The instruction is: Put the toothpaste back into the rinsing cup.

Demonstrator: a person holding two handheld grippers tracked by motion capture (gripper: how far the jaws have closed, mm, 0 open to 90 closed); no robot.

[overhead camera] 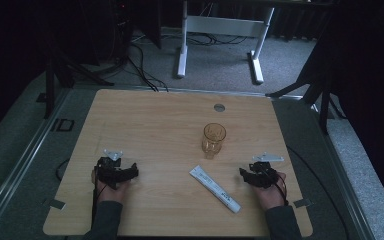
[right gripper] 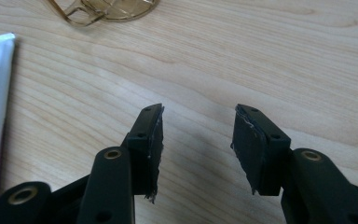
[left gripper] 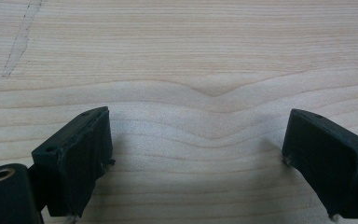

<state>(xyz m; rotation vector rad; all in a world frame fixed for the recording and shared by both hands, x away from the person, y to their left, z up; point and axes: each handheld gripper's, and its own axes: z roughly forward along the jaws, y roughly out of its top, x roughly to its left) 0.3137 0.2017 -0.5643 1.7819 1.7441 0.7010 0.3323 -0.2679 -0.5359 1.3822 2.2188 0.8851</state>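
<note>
Amber glass mug (overhead camera: 213, 139) upright, white tube (overhead camera: 215, 188) flat on wooden counter (overhead camera: 155, 120); my left tongs (left gripper: 198, 154) and right tongs (right gripper: 196, 149) wide, empty.

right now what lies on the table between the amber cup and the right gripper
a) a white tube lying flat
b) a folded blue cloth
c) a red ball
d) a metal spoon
a: in the high view a white tube lies flat on the wood, angled, just below the amber cup and left of the right gripper, whose open jaws hold nothing.
</note>
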